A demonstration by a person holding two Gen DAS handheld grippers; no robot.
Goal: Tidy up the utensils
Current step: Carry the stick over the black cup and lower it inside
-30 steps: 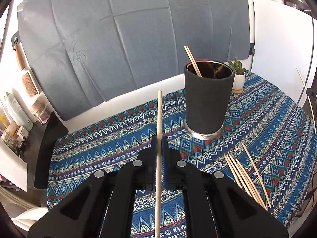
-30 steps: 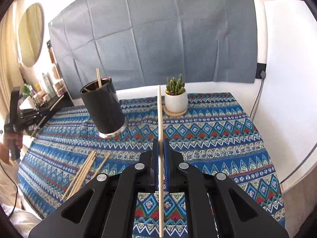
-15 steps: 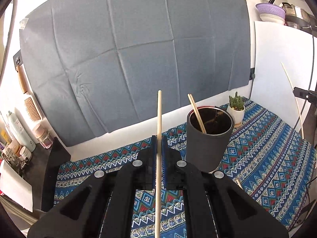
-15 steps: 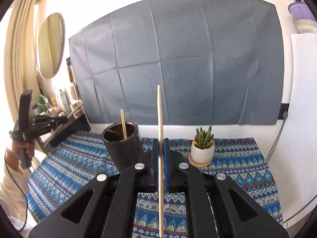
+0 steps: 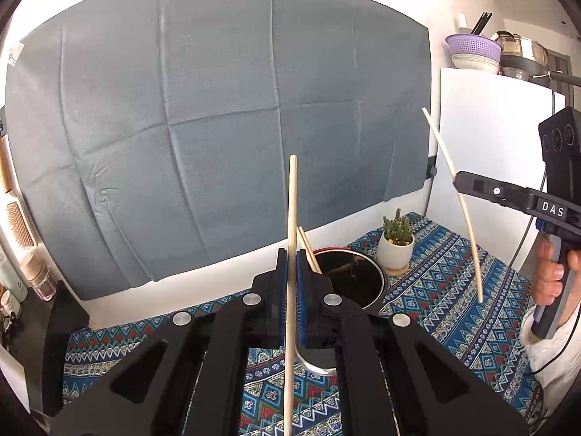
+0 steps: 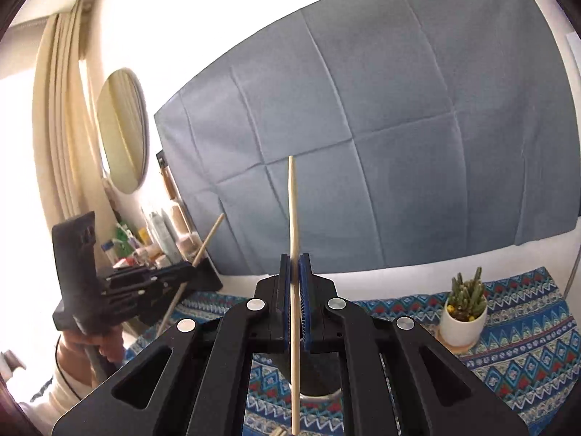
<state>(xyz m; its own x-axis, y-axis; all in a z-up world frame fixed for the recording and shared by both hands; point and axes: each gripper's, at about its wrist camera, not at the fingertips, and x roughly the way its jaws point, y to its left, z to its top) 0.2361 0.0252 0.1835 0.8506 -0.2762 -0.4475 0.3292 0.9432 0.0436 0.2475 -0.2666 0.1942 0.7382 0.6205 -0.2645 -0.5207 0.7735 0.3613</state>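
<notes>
My left gripper is shut on a pale wooden chopstick that stands upright between its blue pads. Just beyond and right of it stands the black cup on the patterned cloth, with two chopsticks leaning inside. My right gripper is shut on another chopstick, and the cup's base shows beneath its fingers. Each gripper appears in the other's view: the right gripper with its chopstick at the right, the left gripper with its chopstick at the left.
A small cactus in a white pot stands behind the cup. A grey backdrop hangs at the back. Bottles crowd a dark shelf on the left, and a white cabinet with bowls on top stands at the right.
Both grippers have risen and tilted upward with their chopsticks. The cup has sunk low in both views, the loose chopsticks on the cloth have left view, and the right gripper has come nearer the cup.
</notes>
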